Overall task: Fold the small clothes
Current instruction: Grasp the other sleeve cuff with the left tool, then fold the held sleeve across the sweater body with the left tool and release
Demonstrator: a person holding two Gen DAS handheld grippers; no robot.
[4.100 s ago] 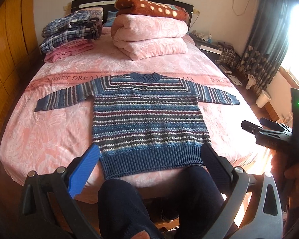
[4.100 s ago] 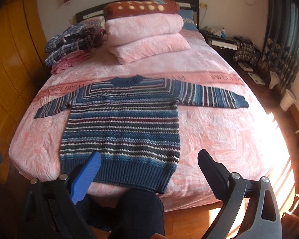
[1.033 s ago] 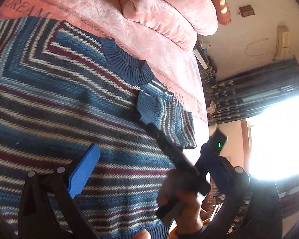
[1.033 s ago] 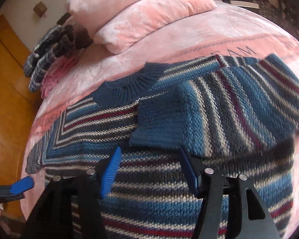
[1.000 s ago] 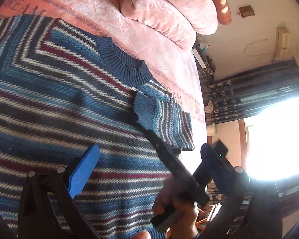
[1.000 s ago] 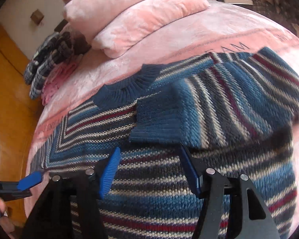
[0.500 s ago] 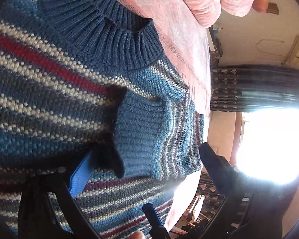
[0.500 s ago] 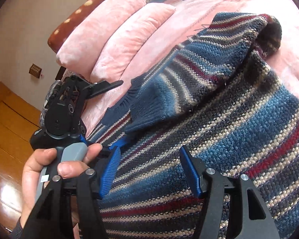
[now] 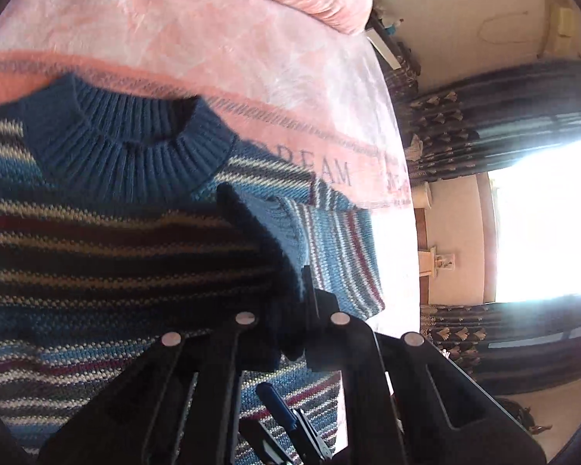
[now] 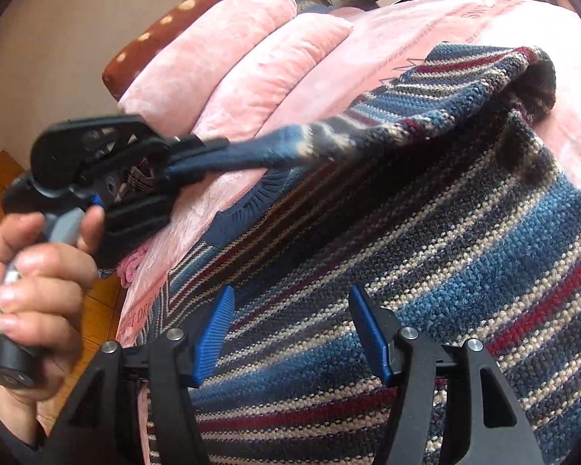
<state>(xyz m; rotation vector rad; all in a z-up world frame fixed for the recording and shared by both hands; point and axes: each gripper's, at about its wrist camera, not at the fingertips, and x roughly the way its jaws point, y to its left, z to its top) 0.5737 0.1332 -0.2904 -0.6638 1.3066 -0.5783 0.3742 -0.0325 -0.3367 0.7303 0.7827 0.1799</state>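
Note:
A blue striped knit sweater (image 9: 97,271) lies flat on the pink bed, collar (image 9: 128,147) toward the pillows. Its sleeve (image 9: 337,248) is folded in over the chest. My left gripper (image 9: 290,310) is shut on the dark blue cuff of that sleeve. In the right wrist view a hand holds the left gripper (image 10: 189,159), which lifts the cuff so that the sleeve (image 10: 368,128) hangs stretched above the sweater body (image 10: 445,252). My right gripper (image 10: 292,333) hovers open just over the body, with nothing between its blue pads (image 10: 217,333).
Folded pink quilts (image 10: 232,58) and a brown dotted pillow (image 10: 174,11) lie at the head of the bed. The pink bedspread (image 9: 251,58) ends at the right, with dark curtains (image 9: 503,116) and a bright window beyond. Wooden floor (image 10: 97,310) lies to the left.
My left gripper, open around the cuff half a second ago, has shut on it and raised it off the sweater. The right gripper stays open over the body.

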